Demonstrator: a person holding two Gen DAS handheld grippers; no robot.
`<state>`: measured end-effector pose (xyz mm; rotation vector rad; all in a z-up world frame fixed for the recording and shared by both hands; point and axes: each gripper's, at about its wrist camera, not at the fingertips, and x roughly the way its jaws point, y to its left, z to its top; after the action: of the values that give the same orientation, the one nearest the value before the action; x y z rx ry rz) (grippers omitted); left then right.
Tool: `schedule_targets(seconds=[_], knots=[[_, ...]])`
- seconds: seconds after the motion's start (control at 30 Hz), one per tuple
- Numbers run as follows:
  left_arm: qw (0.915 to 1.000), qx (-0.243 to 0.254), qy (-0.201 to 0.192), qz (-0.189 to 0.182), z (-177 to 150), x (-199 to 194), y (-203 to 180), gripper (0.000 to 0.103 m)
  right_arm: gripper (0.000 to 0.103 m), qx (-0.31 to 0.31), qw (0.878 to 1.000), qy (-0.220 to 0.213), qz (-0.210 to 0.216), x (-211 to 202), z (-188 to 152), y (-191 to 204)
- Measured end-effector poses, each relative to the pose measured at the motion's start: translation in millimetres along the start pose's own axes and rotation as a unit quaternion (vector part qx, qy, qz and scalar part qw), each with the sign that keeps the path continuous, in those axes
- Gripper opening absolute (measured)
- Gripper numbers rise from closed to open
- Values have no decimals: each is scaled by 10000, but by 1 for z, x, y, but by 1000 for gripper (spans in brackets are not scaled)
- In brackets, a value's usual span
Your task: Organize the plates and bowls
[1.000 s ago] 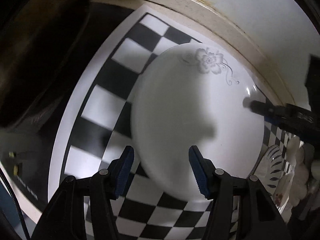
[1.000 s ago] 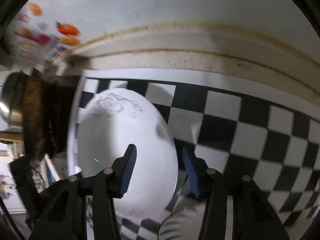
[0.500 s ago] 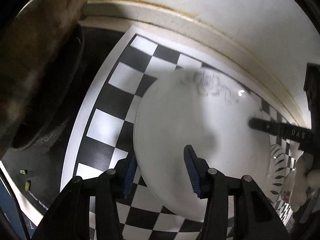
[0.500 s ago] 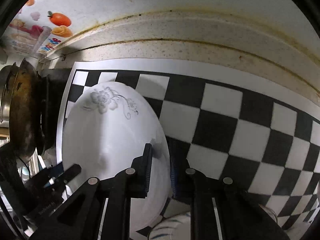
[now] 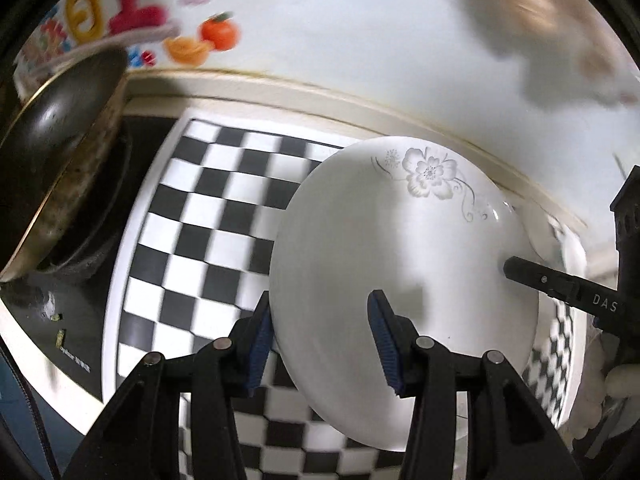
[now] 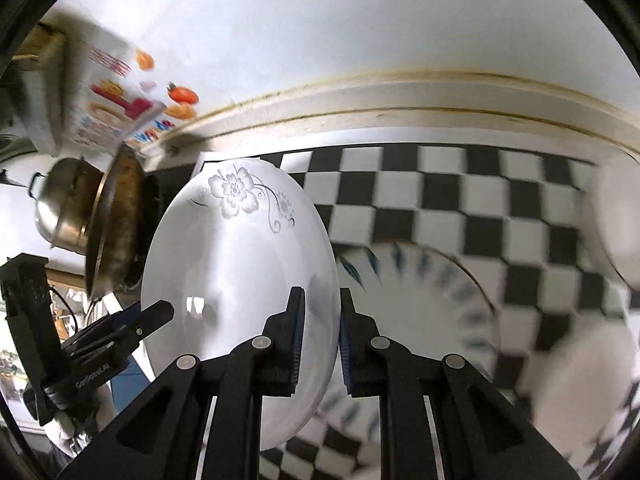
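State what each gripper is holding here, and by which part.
Both hold the white flowered plate by its rim, on opposite edges: the right gripper pinches one edge, the left gripper straddles the other, its fingers on either face.

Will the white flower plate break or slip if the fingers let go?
Probably both. The white flower plate looks glossy and hard, so likely slippery and breakable. It is pinched only at opposite rims by the left gripper and right gripper.
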<state>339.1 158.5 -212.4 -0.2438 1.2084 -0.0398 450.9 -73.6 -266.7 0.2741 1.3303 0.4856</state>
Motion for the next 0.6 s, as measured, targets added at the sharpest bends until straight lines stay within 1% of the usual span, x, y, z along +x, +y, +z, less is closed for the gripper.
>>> schedule_targets(seconds=[0.1,0.17,0.3,0.37,0.4,0.5,0.6], knots=[[9996,217,42,-197,-21,-10,-36,44,18,140,9996,-240,-1,-42,-34,-21],[9988,361,97,-311,-39,-16,-57,44,18,224,9990,-384,-76,-70,-64,-37],[9958,764,295,-415,-73,-15,-92,44,18,479,9974,-511,-163,-108,-122,-69],[9936,946,445,-418,-89,-9,-108,44,18,632,9964,-525,-217,-122,-156,-85],[9926,1022,521,-408,-97,-5,-115,44,18,670,9961,-521,-240,-125,-167,-92],[9893,1210,734,-360,-117,9,-132,44,18,947,9941,-436,-287,-129,-209,-118],[9859,1319,976,-330,-131,27,-146,44,18,1172,9921,-329,-302,-123,-233,-138]])
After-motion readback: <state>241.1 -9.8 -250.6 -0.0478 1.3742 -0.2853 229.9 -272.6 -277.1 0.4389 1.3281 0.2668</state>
